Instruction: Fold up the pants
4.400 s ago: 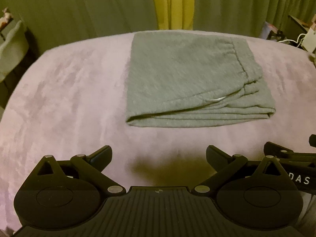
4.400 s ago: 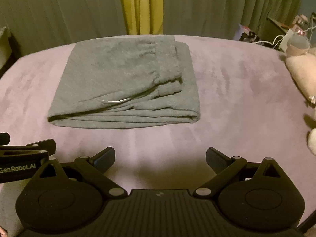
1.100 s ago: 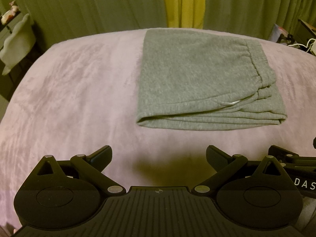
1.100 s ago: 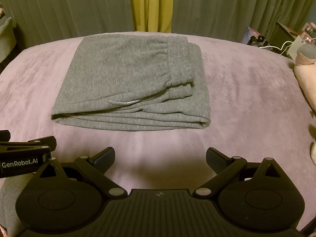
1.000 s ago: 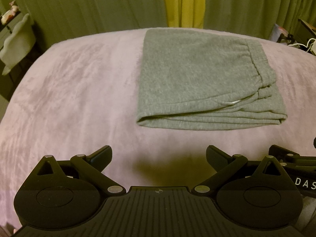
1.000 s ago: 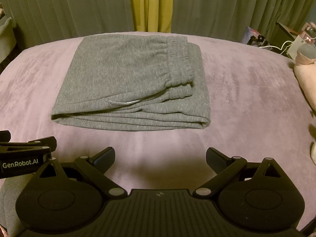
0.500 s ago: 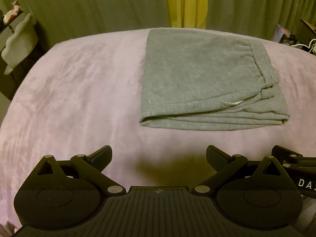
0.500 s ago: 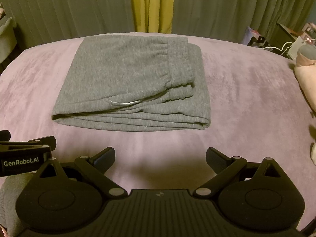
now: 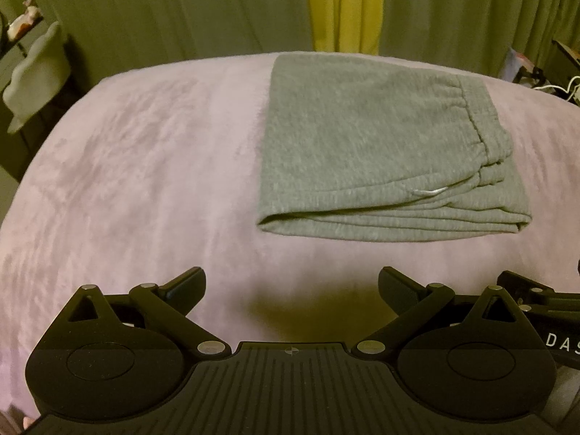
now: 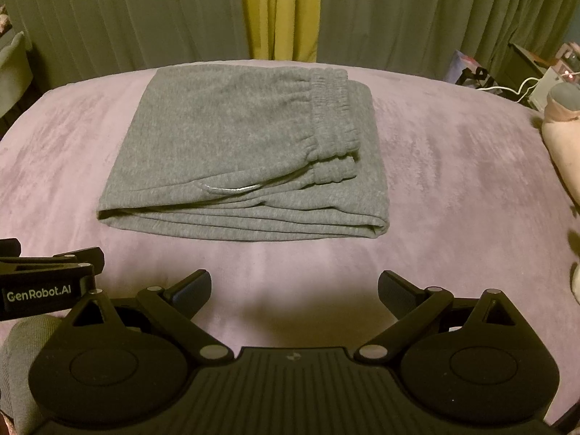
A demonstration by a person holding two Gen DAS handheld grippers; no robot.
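My left claw [image 9: 291,286] has its fingers spread wide apart with nothing between them; it hangs over bare cover near the front edge of the bed [image 9: 137,166], and the pants [image 9: 380,152] lie ahead of it and a little to its right, apart from it; my right claw [image 10: 294,288] is parted just as wide and equally empty, with the pants [image 10: 232,152] ahead and slightly to its left; each claw shows at the edge of the other's view, so the two sit side by side.

As I judge it, the folding is essentially done; the pants lie as a compact, flat, roughly square packet in several stacked layers, the folded edges facing me and the elastic waistband [image 10: 335,116] turned onto the top along the right side; a pale drawstring loop [image 10: 232,189] peeks from the near edge; at most a tidy-up of that string and the slightly offset layers seems left.

The cloth is grey, heathered fleece, soft and thick, with gathered ribbing at the waistband; the bed cover is a mauve plush with a brushed nap that shows streaks; beyond it hang pleated green curtains [image 10: 127,14] with a yellow strip between them.
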